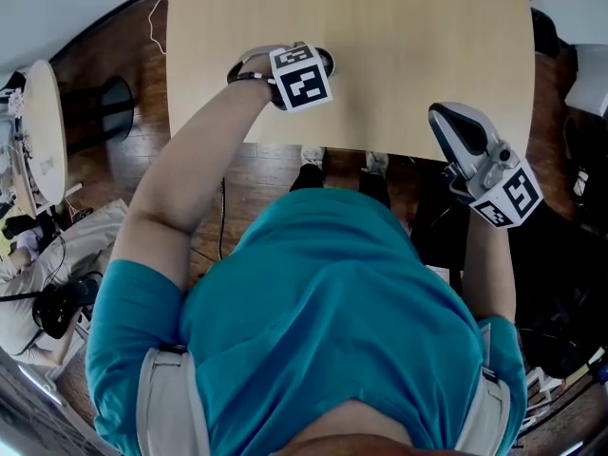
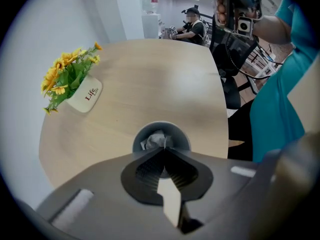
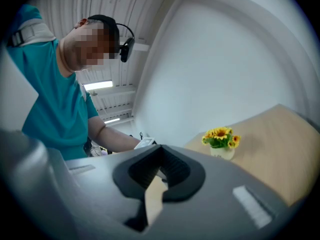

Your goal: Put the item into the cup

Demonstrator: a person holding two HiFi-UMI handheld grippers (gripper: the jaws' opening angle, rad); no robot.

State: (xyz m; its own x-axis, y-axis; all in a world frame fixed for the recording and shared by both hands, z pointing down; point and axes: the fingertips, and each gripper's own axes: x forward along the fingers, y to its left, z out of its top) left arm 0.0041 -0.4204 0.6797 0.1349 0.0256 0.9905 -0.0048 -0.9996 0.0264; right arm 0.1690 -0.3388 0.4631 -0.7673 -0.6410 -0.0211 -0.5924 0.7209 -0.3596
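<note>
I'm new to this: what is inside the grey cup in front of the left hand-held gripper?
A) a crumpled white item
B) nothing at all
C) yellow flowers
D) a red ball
A: the left gripper view shows a crumpled white item lying inside the grey cup, while the yellow flowers stand apart in their own white pot.

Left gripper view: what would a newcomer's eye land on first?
The grey cup stands on the pale wooden table just past the tips of the left gripper, whose jaws are together, and a crumpled white item lies inside it. Next comes the white pot of yellow flowers at the left of the table. In the head view, the right gripper hangs off the table's near right corner, jaws together and empty.
</note>
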